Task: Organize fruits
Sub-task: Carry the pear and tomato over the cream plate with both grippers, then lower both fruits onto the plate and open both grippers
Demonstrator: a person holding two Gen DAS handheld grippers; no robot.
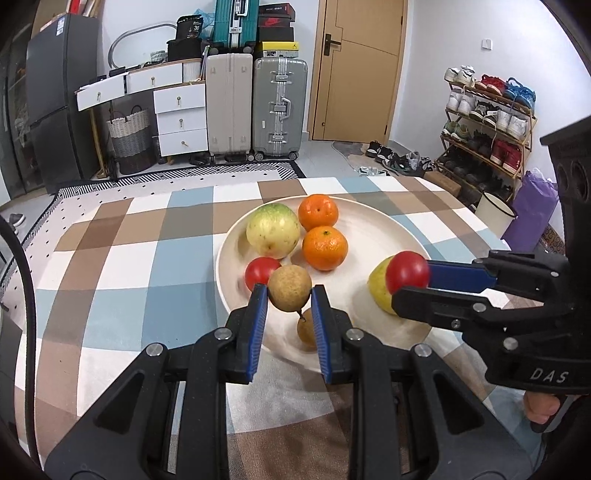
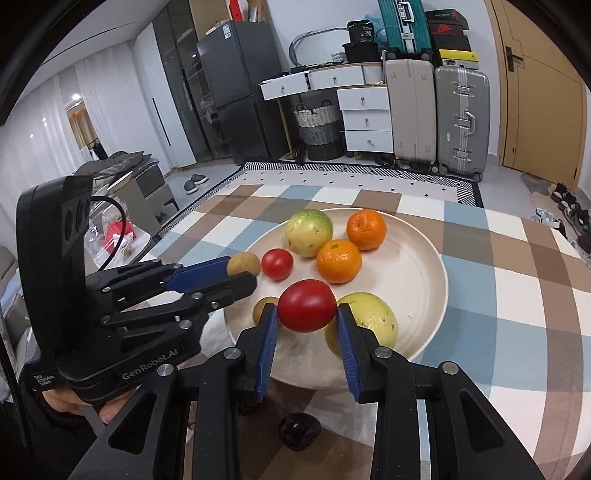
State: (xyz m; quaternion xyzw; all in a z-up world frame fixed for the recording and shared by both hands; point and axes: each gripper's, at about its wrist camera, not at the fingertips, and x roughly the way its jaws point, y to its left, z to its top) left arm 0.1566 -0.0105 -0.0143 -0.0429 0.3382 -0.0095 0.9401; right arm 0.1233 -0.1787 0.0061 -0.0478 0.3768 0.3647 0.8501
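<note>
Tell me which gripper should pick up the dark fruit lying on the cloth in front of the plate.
Right, once free: the dark fruit lies directly below the right gripper, though it holds a red tomato. The left gripper holds a brown fruit.

On the black plastic body of the right gripper (image 1: 408, 286), seen from the left wrist camera, we read the letters "DAS". On the black body of the left gripper (image 2: 242, 275), seen from the right wrist camera, we read "GenRobot.AI". The black bag (image 1: 189, 26) on the white cabinet shows the number "36".
</note>
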